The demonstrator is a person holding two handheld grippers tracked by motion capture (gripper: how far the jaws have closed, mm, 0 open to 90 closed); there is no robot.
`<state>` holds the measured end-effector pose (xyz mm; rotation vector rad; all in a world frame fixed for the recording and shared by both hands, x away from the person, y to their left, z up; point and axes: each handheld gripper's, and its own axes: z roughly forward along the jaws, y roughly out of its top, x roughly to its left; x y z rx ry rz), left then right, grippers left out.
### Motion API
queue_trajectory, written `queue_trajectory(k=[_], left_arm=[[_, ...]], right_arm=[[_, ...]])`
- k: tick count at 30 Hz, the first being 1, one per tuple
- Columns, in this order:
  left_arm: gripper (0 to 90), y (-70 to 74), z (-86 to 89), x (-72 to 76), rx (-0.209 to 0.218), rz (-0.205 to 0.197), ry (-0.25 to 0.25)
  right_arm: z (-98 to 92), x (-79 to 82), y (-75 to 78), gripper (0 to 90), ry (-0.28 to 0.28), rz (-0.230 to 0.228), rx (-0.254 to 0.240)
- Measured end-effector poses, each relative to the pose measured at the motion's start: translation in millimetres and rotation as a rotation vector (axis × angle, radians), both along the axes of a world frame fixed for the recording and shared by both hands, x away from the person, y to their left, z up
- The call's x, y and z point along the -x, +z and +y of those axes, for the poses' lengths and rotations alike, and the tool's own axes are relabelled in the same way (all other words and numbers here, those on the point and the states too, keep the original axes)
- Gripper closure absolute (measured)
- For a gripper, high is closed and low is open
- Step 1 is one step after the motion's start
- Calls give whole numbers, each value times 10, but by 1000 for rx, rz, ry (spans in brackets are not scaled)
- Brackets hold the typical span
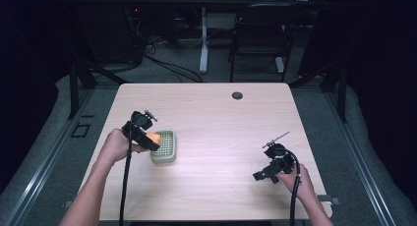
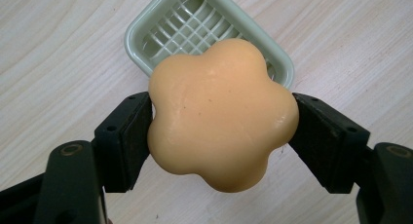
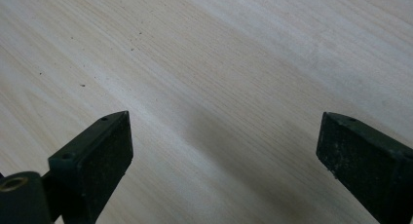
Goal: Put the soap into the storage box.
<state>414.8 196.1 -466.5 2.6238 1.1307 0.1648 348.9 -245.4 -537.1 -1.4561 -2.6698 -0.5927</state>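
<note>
Gripping flower-shaped soap (image 2: 221, 119) in left gripper (image 2: 221, 136) jaws, hovering at soap dish (image 2: 146, 27).
Risking slippage — pads (image 2: 129, 136) pinching rounded lobes only; right gripper (image 3: 224, 151) idling, jaws open.

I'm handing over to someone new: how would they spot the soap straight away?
Start at the light wooden table and go to its left side, where a pale green slatted soap dish sits. The soap is clamped in the left gripper just above that dish: an orange, flower-shaped bar with rounded lobes, the only orange thing there.
</note>
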Motion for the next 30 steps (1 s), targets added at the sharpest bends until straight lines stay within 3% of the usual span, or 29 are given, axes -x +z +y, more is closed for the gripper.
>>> queue_trajectory(k=[30], left_arm=[[266, -112, -194, -162, 18, -25, 2]], right_arm=[[-4, 3, -5, 59, -4, 1, 0]])
